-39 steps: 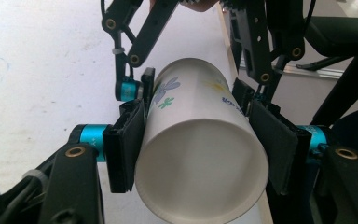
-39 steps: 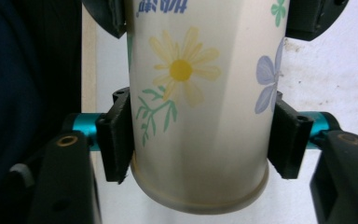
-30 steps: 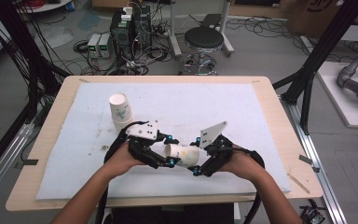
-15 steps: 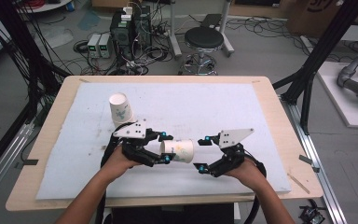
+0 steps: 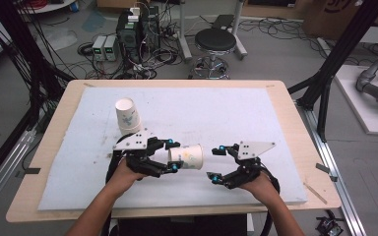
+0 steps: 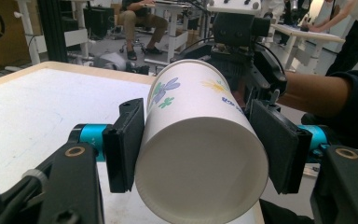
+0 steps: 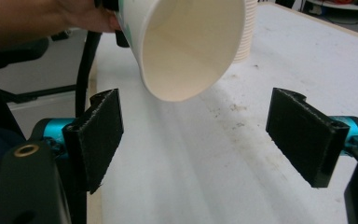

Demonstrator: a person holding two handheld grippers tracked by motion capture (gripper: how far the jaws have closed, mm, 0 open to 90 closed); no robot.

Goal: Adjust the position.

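The white flower-printed paper cup (image 5: 187, 157) is lying sideways above the table (image 5: 275, 105), clamped by the left tongs (image 5: 173, 156), risking crushing under pressure, while the right tongs (image 5: 216, 163) are gaping empty.

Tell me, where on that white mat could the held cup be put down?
The mat's right half and far middle lie bare. The near strip between the left gripper holding the cup and the right gripper is tight. The cup stack crowds the far left.
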